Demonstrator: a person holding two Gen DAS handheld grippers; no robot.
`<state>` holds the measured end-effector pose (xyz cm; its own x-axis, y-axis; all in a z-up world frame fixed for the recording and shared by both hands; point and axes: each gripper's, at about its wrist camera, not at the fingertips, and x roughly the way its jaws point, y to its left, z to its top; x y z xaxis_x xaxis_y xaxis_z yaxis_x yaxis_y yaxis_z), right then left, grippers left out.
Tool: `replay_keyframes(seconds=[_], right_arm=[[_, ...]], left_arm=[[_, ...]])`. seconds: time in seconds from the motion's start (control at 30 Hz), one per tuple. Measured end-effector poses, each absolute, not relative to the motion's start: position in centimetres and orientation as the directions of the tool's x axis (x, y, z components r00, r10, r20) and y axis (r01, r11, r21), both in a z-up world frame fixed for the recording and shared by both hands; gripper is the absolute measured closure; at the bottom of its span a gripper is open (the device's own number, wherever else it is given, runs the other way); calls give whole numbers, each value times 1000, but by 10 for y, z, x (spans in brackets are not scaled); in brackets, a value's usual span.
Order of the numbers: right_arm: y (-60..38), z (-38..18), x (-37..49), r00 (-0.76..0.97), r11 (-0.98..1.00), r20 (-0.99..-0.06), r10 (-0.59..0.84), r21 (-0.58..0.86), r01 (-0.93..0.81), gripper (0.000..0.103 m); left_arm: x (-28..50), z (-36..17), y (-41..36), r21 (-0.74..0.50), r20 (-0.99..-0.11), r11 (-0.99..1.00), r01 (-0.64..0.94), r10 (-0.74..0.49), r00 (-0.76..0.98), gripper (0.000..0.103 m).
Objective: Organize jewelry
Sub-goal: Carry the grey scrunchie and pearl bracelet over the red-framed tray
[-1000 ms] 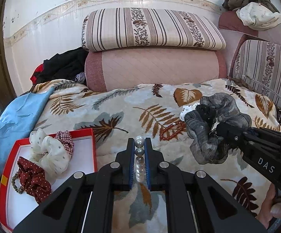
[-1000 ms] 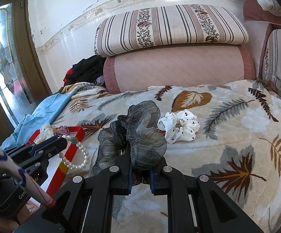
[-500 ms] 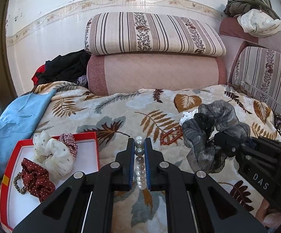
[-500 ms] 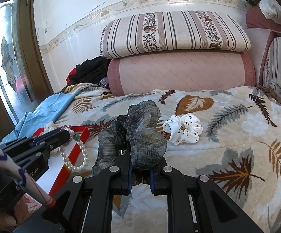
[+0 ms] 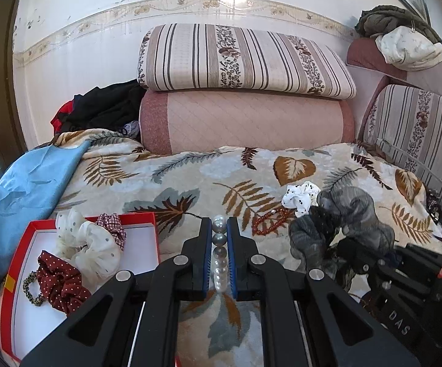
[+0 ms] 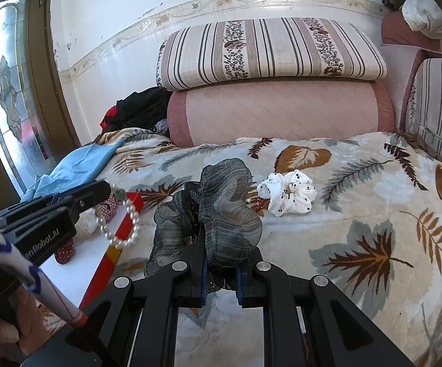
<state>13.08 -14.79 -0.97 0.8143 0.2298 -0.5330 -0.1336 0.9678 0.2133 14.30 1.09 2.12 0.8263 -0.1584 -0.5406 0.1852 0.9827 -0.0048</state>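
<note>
Red tray [image 5: 22, 278]: white-floored box at the left edge of the bed, on the leaf-print blanket [image 5: 190, 183].
Tray contents: cream scrunchie [image 5: 89, 244], small checked scrunchie [image 5: 112, 224] touching it, dark red dotted scrunchie [image 5: 60, 281] nearer the front, all lying inside.
Left gripper [image 5: 220, 253]: jaws nearly closed, pinching a pearl bracelet [image 5: 220, 263]; in the right wrist view the loop [image 6: 120, 223] hangs from the tips over the tray's right rim.
Red bead bracelet [image 5: 268, 220]: loose on the blanket, right of the left gripper.
White dotted scrunchie [image 6: 288, 192]: on the blanket, just beyond the beads.
Right gripper [image 6: 220, 263]: jaws narrow, clamped on a grey sheer scrunchie [image 6: 221, 211], held off the blanket.
Cushions: striped pillow [image 5: 242, 58] stacked on a pink bolster [image 5: 245, 122] against the wall.
</note>
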Motion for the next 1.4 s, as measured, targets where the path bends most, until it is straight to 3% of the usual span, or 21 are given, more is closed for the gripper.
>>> replay_keyframes(seconds=[0.43, 0.97, 1.4], right_arm=[[-129, -3, 115, 797, 963, -556, 236, 241, -117, 89], [-44, 30, 102, 774, 946, -545, 323, 202, -252, 89], [34, 12, 111, 677, 903, -600, 427, 244, -353, 89]], left_arm=[[129, 40, 47, -30, -508, 990, 137, -133, 851, 94], [107, 63, 144, -100, -465, 995, 10, -56, 883, 94], [104, 43, 231, -147, -544, 977, -154, 50, 838, 94]])
